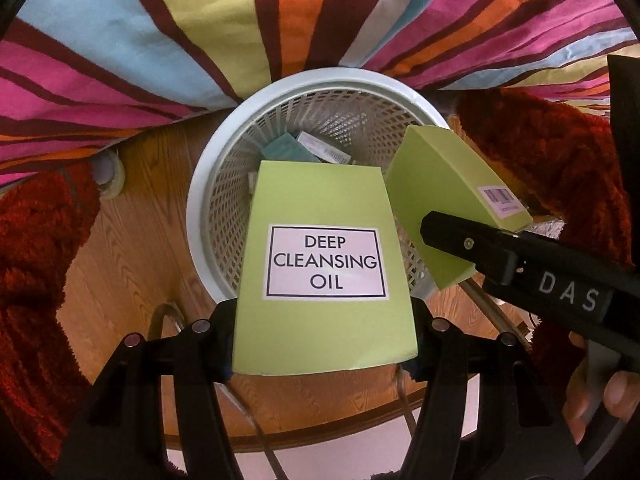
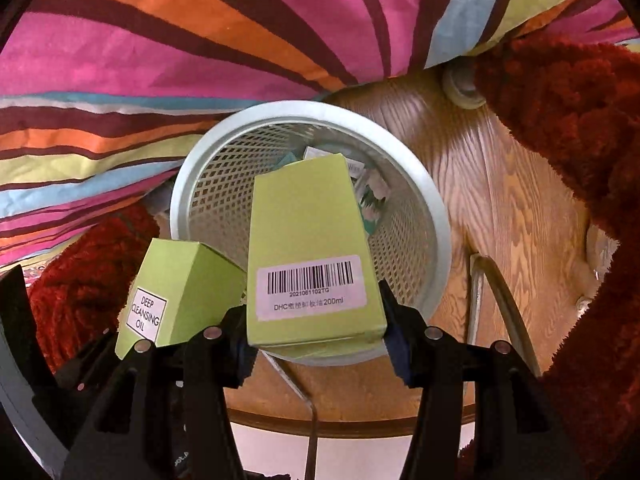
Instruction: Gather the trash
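A white mesh wastebasket [image 1: 199, 200] [image 2: 437, 216] stands on the wood floor below both grippers, with a teal box [image 1: 286, 148] and other small cartons inside. My left gripper [image 1: 324, 340] is shut on a lime-green box [image 1: 324, 240] labelled DEEP CLEANSING OIL, held over the basket's mouth. My right gripper [image 2: 316, 340] is shut on a second lime-green box [image 2: 312, 240] with a barcode sticker, also over the basket. Each view shows the other gripper's box beside its own: the barcode box [image 1: 448, 184] and the oil box [image 2: 188, 284]. The two boxes hang close together.
Striped bedding [image 1: 160, 40] [image 2: 160, 60] overhangs the basket's far side. A red shaggy rug [image 1: 36, 240] [image 2: 580, 120] lies on both sides. A roll of tape [image 1: 107, 172] [image 2: 464, 84] sits on the floor. A person's fingers [image 1: 616, 392] grip the right handle.
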Demonstrator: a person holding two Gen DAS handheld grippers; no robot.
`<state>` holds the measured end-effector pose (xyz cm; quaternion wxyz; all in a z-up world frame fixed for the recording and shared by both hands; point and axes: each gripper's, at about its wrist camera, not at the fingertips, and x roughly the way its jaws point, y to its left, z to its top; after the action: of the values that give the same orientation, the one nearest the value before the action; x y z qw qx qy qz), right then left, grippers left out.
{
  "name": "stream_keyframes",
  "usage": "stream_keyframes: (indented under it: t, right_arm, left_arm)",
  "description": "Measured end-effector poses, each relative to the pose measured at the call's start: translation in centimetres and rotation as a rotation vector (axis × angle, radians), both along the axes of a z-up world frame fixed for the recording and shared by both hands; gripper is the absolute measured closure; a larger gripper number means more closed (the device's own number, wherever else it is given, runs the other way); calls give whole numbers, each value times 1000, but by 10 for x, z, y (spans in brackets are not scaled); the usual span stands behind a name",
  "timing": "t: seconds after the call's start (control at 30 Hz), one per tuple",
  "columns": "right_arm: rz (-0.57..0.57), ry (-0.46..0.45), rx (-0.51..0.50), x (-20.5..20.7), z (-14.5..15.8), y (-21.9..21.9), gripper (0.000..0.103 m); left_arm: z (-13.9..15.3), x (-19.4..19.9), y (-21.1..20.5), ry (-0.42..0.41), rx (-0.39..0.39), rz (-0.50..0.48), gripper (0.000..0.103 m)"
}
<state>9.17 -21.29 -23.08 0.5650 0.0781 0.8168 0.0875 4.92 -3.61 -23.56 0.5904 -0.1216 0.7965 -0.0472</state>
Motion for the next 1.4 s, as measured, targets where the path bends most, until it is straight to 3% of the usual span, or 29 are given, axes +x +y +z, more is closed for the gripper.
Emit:
stream_keyframes:
  t: [0.37,0.4,0.43,0.5,0.77,0.87,1.4]
  right_arm:
    - [6,36,6,-2,-8,5,50]
    - [5,41,4,-3,-8,5,41]
    - [6,41,0,-3,-8,5,29]
    - [4,38,-11,-2,-8,4,20]
    - [-2,42,-25,0,-9,2,18]
    - [12,36,-27,0,-7,6,10]
    - [38,-58,-19,-5,14,7,8]
  left_arm:
    - [-10,-1,4,36,-11,26,43]
    - [-11,-1,5,40,-13,30,42]
    - [-10,-2,5,43,-13,35,36]
    - [-10,-1,6,38,-11,46,27]
    - [-6,0,8,26,4,51,27]
    - [-4,0,8,18,6,53,27]
    - [23,-2,14,-82,49,56,27]
